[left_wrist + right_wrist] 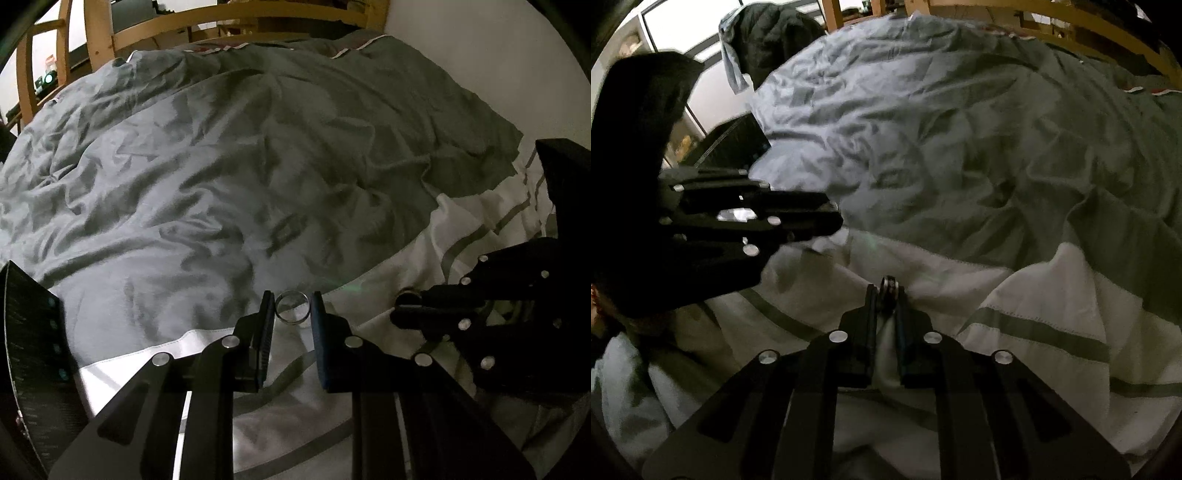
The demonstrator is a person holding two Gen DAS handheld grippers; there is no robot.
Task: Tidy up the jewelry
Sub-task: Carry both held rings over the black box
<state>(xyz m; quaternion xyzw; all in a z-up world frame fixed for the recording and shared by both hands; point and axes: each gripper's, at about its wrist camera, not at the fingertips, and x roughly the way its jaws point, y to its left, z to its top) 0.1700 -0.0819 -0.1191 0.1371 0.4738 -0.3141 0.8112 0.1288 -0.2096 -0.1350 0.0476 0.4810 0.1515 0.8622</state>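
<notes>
In the left wrist view a silver ring (291,307) stands between the tips of my left gripper (292,306), which is shut on it, above the rumpled bedding. My right gripper (406,308) comes in from the right of that view, its tips closed on something small and dark. In the right wrist view my right gripper (888,291) is shut on a dark ring (889,286), held edge-on between the pads. The left gripper (827,218) shows at the left of that view, side on.
A grey-green duvet (240,155) covers most of the bed, with a white striped sheet (1034,317) in front. A wooden bed frame (229,22) runs along the back. A dark box (33,332) sits at the left edge.
</notes>
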